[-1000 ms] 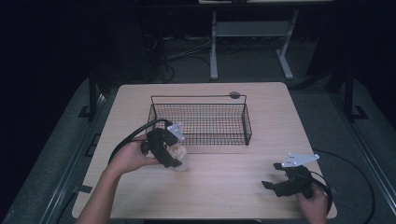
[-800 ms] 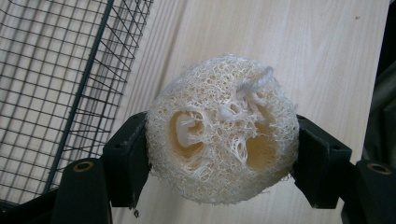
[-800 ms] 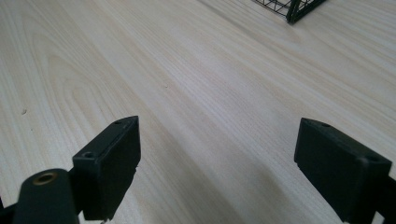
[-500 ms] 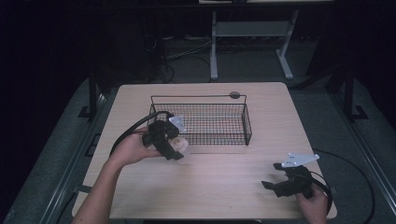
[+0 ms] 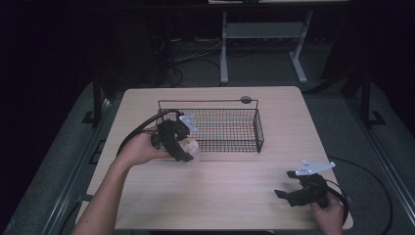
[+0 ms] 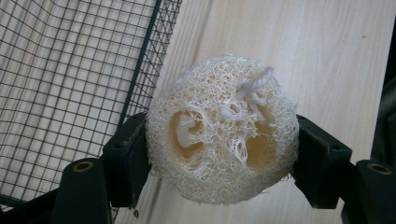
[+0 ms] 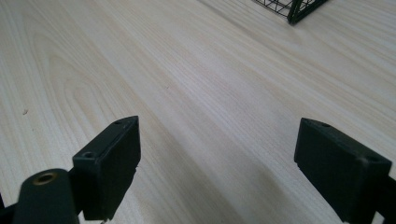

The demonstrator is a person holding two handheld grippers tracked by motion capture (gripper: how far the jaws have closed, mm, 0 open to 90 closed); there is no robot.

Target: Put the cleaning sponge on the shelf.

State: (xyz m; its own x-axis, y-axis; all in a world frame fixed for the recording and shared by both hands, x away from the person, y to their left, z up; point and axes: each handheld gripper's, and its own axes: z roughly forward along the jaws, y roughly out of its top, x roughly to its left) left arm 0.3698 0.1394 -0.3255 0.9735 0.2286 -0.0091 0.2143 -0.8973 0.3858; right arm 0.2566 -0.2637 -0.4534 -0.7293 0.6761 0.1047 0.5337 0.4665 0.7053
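Note:
A pale round loofah sponge (image 6: 223,140) is squeezed between the jaws of my left gripper (image 5: 182,147); the sponge (image 5: 188,146) hangs just above the table beside the front left corner of the black wire basket (image 5: 258,130). The basket's mesh wall (image 6: 70,70) runs along the left of the left gripper view. My right gripper (image 5: 298,193) rests low near the table's front right corner, its jaws wide apart over bare wood (image 7: 219,154) with nothing between them. A basket corner (image 7: 299,11) peeks in at the top of the right gripper view.
The light wooden table (image 5: 230,186) has free room across its front and right side. A small dark round knob (image 5: 245,100) sits at the basket's far rim. Cables trail from both grippers. Beyond the table stands a grey metal frame (image 5: 259,34) on a dark floor.
My left gripper has carried the sponge up and away from me, closer to the basket's front left corner. The right gripper has stayed in place.

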